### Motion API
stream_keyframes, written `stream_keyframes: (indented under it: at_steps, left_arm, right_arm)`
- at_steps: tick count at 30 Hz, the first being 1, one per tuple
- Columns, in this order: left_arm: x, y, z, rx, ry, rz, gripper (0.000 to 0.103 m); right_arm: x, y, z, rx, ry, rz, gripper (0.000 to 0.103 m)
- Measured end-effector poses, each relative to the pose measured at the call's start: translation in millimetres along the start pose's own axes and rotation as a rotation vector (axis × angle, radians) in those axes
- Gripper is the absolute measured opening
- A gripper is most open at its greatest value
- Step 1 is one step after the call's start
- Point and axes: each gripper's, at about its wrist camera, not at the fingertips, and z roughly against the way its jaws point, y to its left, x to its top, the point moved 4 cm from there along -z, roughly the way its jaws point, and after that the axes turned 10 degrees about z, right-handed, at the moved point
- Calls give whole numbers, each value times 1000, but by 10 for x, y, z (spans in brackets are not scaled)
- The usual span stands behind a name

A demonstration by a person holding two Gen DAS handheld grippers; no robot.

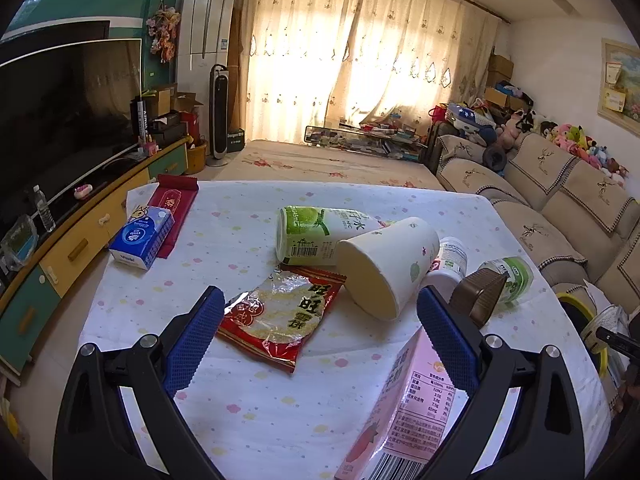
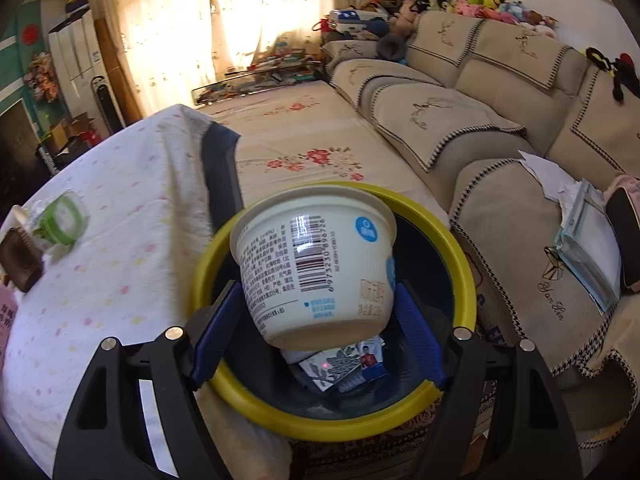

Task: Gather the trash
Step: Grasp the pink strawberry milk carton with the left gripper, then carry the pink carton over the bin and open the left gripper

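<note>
My left gripper is open and empty above the table, over a red snack wrapper. Beyond it lie a white paper cup on its side, a green-labelled bottle, a small white bottle, a green-capped bottle and a brown lid. A pink milk carton stands near the right finger. My right gripper is shut on a white yoghurt tub and holds it over the yellow-rimmed bin, which has a carton inside.
A blue tissue pack and a red box lie at the table's far left. A TV cabinet runs along the left. A beige sofa stands right of the bin. The bin's rim shows past the table's right edge.
</note>
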Motion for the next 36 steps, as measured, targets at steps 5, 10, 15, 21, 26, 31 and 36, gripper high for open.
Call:
stream_keyframes:
  at_steps: [5,10,15,21,26,31,36]
  left_arm:
    - [-48,-90,-30,-64,47,-28,95]
    - [-171,-307,-59,-125,103,-123,95]
    - [-340,-519,-134,-131,161,-235,95]
    - [-494,-580,-284,-108,240,-287,95]
    - [-572,-582,-369,-108,284,-307,81]
    - [-690,-586,-470,-101,344,-329,58]
    - [-749,-592,-536,-93,370,-339,40]
  right_arm:
    - [-47,-15,-26,0,-2,-2,83]
    - [-50,23,-9,-1,-1,10,84]
    - [-68,20,9,0,0,6,84]
    - [-82,34,26,3,-2,0,84]
    - [-91,12,2,6,9,-9,84]
    - [-98,0,-12,4,16,-16,84]
    - [-105,0,-17,6,19,-22,84]
